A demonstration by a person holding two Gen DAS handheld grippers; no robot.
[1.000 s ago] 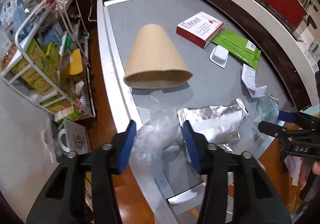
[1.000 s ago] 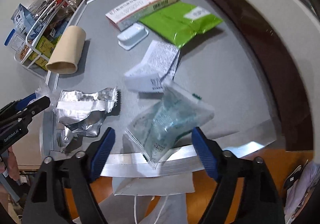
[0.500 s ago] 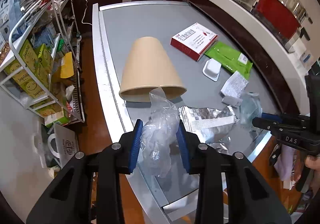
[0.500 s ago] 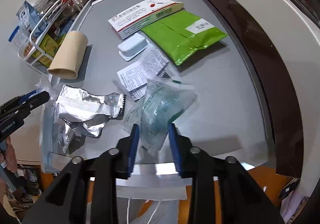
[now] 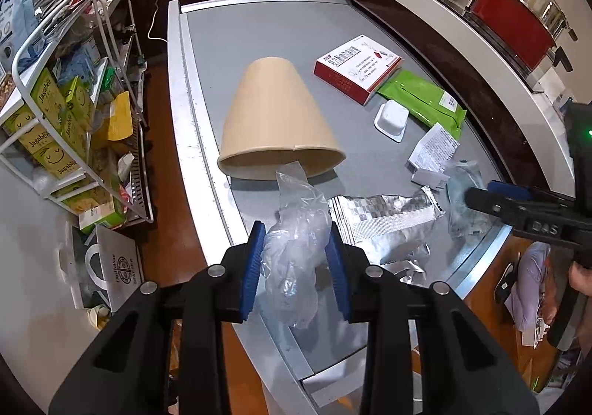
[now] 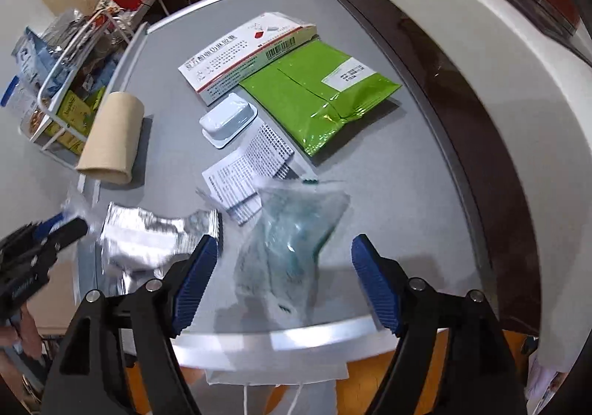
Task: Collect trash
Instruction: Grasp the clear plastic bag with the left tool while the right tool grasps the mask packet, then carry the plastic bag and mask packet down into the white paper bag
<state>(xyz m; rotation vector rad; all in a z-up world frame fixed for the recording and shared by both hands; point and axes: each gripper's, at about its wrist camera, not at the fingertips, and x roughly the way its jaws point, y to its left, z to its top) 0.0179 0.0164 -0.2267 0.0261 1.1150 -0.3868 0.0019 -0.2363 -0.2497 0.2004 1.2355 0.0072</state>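
Holding a crumpled clear plastic bag (image 5: 296,252), the left gripper (image 5: 296,259) has its blue pads pressed into the bag from both sides at the near left edge of the grey table (image 5: 259,30); part of the bag hangs below the fingers. The right gripper (image 6: 281,267) stands wide open, with a clear greenish bag (image 6: 292,233) lying between its fingers near the table's front edge, touched by neither pad as far as the blurred right wrist view allows. Judgement: the step in hand is picking up, one piece secured on the left, one not yet gripped on the right. The next move calls for the right fingers to close on the greenish bag, which is thin and slack and may slip or fold. Other trash on the table: a torn silver foil wrapper (image 5: 384,218) between the two bags, a printed paper slip (image 6: 248,178), a small white plastic tray (image 6: 227,122), a green pouch (image 6: 314,93) with a white label, a red and white carton (image 5: 357,69) with a barcode and print too small to read, and a brown paper cup (image 5: 277,126) on its side. No bin is identifiable. Legible writing: "Jagabee" on yellow-green boxes (image 5: 44,126) in the wire rack (image 5: 29,44) beside the table; "DAS" on the right gripper's body in the left wrist view.
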